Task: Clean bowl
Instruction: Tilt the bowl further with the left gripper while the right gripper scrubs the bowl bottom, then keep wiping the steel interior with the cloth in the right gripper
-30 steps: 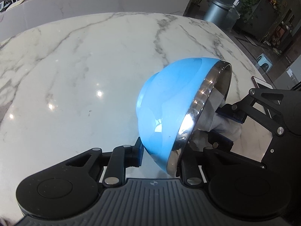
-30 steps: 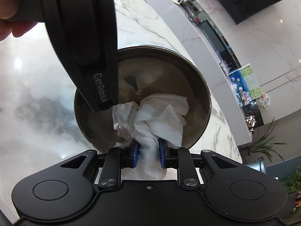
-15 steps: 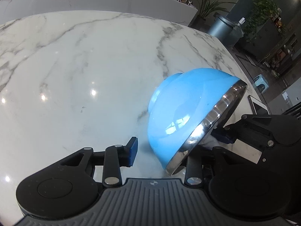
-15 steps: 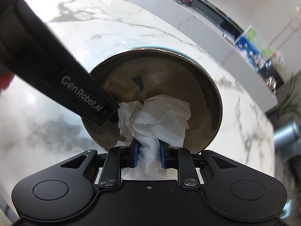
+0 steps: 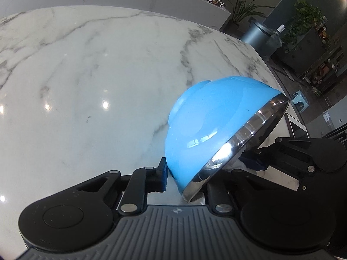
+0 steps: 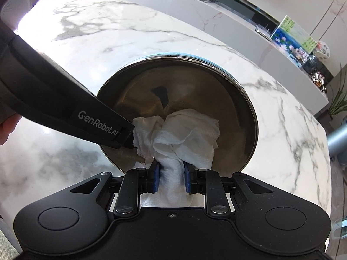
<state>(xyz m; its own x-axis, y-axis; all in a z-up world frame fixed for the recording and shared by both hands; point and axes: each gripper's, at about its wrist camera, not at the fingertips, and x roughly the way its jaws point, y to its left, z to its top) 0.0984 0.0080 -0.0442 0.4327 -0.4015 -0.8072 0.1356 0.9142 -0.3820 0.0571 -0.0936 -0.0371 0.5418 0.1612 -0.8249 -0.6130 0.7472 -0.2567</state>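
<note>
A bowl (image 5: 208, 127), blue outside and steel inside, stands tilted on its side above the marble table. My left gripper (image 5: 186, 179) is shut on the bowl's lower rim, one finger outside and one inside. In the right wrist view the bowl's steel inside (image 6: 195, 99) faces me. My right gripper (image 6: 171, 177) is shut on a crumpled white paper towel (image 6: 184, 134) that is pressed against the bowl's lower inside. The left gripper's black finger (image 6: 86, 117) reaches in from the left beside the towel.
The white marble table (image 5: 86, 75) spreads to the left and behind the bowl. A phone (image 5: 297, 127) lies near the table's right edge. A long counter (image 6: 238, 21) with small items runs behind. A grey bin (image 5: 258, 34) and plants stand on the floor beyond.
The bowl and both grippers have swung round together, so the background has shifted. The left gripper's outer finger, apart from the bowl half a second ago, is back against it. The towel stays inside.
</note>
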